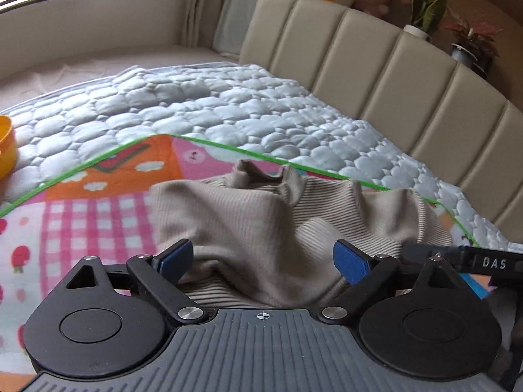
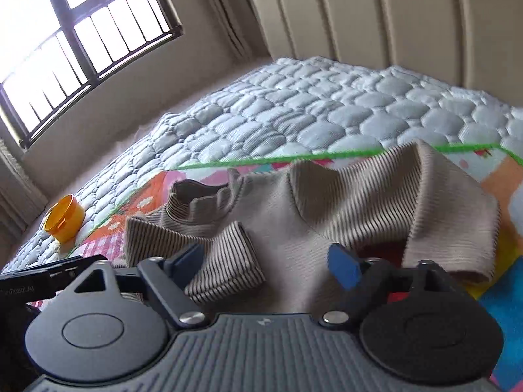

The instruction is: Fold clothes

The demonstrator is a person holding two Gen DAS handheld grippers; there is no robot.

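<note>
A rumpled beige ribbed sweater [image 1: 261, 228] is left lying on the patterned play mat [image 1: 81, 215] atop the bed, both the left gripper [image 1: 263, 258] and right gripper [image 2: 266, 266] being held spread and empty over it, apparently for a fresh grasp.

The crumpled beige ribbed top [image 1: 261, 215] humps up in loose folds on the bright patterned play mat [image 1: 108, 209], with bare mat open to its left. Beyond the mat's green edge the pale blue quilted bedspread [image 1: 202, 104] lies flat and free, save a yellow plastic cup [image 2: 64, 217] near its left edge. The beige padded headboard [image 1: 376, 65] walls off the far side.
</note>
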